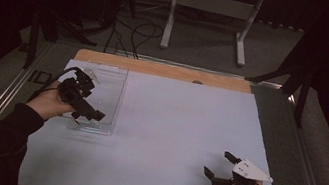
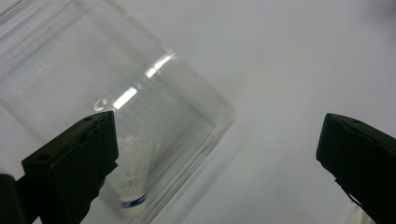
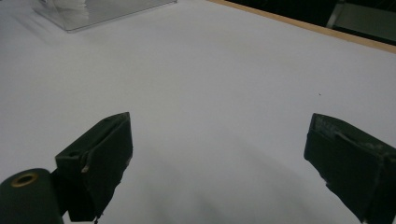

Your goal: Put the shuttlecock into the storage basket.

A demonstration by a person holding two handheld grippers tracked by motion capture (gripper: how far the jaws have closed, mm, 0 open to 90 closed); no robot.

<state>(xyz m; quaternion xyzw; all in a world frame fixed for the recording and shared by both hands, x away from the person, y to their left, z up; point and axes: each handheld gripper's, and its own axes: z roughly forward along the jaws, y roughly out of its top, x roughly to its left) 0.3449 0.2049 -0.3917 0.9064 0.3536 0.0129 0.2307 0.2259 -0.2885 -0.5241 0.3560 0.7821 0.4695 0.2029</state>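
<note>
My right gripper rests nearest me at the lower right of the white table, jaws wide apart with nothing between them, aimed across bare surface.

Farther off at the left, my left gripper hangs over the near end of a clear plastic box, its jaws spread as wide as they go and holding nothing. In the left gripper view a white shuttlecock lies inside the clear plastic box, close to one corner, cork end toward the wall, partly hidden behind one jaw.

The shuttlecock looks to be placed, so I judge the step in hand is drawing the left gripper away. To do it well I should lift straight up, keep the jaws spread, and clear the thin wall without nudging it, since so light a box would slide easily.
</note>
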